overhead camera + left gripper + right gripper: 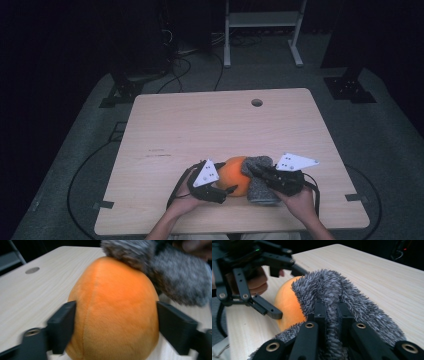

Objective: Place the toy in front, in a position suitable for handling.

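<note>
Orange plush ball (pixel 112 312): egg-shaped, seamed, on tabletop (pixel 200 125) at 6 o'clock.
Grey fuzzy cloth (pixel 342 297): draped against its 3 o'clock side.
My left gripper (pixel 224 191): jaws clasp the ball.
My right gripper (pixel 331 312): jaws pinch the cloth.

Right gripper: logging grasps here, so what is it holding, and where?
The right gripper pinches a raised fold of the grey fuzzy cloth, jaws shut on it.

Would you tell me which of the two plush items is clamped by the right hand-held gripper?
The grey fuzzy cloth; the right hand-held gripper pinches it, unlike the smooth orange ball.
</note>
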Demonstrator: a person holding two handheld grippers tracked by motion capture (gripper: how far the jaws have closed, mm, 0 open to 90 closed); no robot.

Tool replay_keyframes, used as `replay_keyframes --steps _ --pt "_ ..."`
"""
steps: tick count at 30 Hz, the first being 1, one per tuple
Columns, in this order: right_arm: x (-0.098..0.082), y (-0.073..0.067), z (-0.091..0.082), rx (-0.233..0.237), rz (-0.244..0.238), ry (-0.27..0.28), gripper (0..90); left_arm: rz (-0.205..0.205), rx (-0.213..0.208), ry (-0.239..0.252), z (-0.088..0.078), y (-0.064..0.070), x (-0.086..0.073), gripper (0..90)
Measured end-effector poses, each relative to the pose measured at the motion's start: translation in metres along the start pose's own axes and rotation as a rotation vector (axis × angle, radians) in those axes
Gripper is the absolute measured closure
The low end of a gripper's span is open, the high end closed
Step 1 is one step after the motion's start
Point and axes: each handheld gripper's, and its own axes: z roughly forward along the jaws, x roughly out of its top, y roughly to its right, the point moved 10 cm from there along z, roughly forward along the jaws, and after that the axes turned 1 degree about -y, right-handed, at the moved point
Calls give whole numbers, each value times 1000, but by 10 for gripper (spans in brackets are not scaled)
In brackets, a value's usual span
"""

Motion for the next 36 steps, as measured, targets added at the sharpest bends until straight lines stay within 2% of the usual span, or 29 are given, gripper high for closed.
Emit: replay_keyframes --steps 1,2,3,5,6,7,10,12,14,15,17,19,22,24,26,28,29,31,33,34,36 --pt "1 -2 0 3 -11 -1 810 -28 3 2 1 -2 0 115" --pt "2 -4 0 4 -22 0 809 -37 4 -1 1 -3 0 101" --pt "2 -7 1 7 -27 -1 809 -28 5 -8 1 -3 -1 104" --pt "1 -7 2 3 -38 -4 810 10 25 -3 -1 -3 -3 227" --pt "1 -5 1 4 -30 -4 810 6 29 -6 -1 -3 -4 262" --pt "0 -1 0 3 -16 -8 809 3 26 -10 -2 -4 -4 276" --pt "-10 20 -2 -54 27 -30 810 0 18 -7 -2 -4 -5 288" --pt "-15 31 -4 -72 70 -45 810 19 14 -10 -3 -4 -6 289" --pt "-15 36 -8 -92 83 -35 810 44 12 -13 -4 -2 -7 289" --pt "-12 35 -9 -79 101 -16 809 55 9 -15 -4 -1 -8 289" --pt "-8 34 -10 -66 106 7 809 73 5 -16 -4 1 -8 289" --pt "-11 36 -9 -65 110 -6 809 74 5 -18 -5 1 -8 288" --pt "-24 43 -4 -76 147 -55 809 72 5 -16 -4 1 -9 287" --pt "-25 46 -5 -70 174 -52 809 74 5 -16 -5 1 -9 285" --pt "-17 43 -9 -74 156 -22 809 80 1 -17 -5 3 -9 283" --pt "-8 35 -12 -42 146 12 809 87 -5 -13 -4 4 -9 282" --pt "-6 32 -11 -38 131 12 809 90 -6 -14 -3 5 -9 281" --pt "-10 32 -6 -48 116 -19 809 85 -15 -13 -4 6 -8 272" --pt "-17 36 -3 -37 153 -27 810 75 -43 -6 -5 7 -7 233" --pt "-20 37 -3 -35 161 -27 810 62 -50 -4 -5 6 -6 203" --pt "-21 37 -3 -39 161 -31 809 6 -69 14 -6 3 -3 149"
